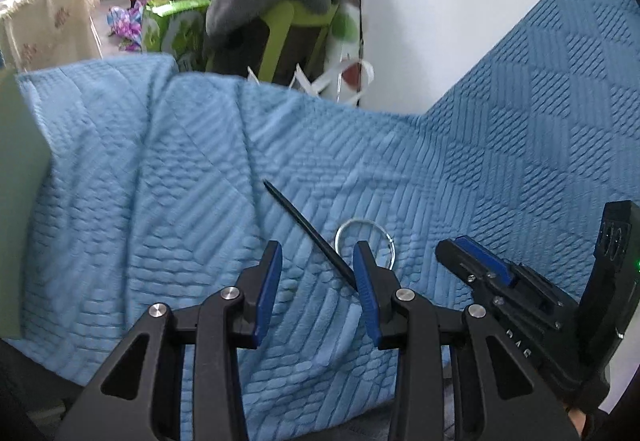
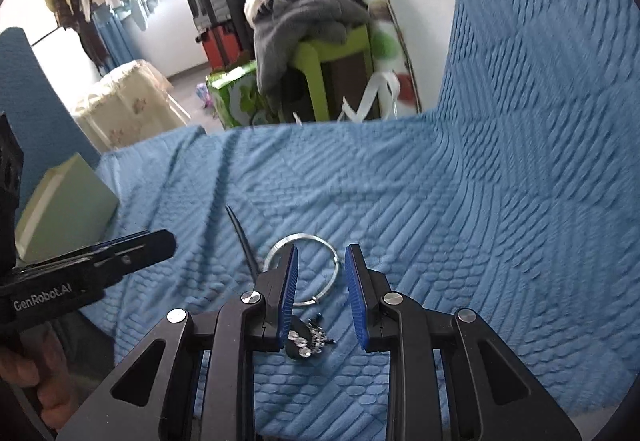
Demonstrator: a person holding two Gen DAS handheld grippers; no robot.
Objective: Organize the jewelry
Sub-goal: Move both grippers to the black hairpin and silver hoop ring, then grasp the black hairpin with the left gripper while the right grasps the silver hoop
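Fingers of both the left gripper point(image 1: 318, 265) and the right gripper point(image 2: 322, 269) are apart. Thin, stiff, light silver metal bangle point(image 2: 303, 268) on soft blue quilted bedspread point(image 2: 400, 201); likely slippery, best pinched across its rim.

Both wrist views look down closely, sharing the silver bangle point(image 1: 365, 241) point(image 2: 304, 268).
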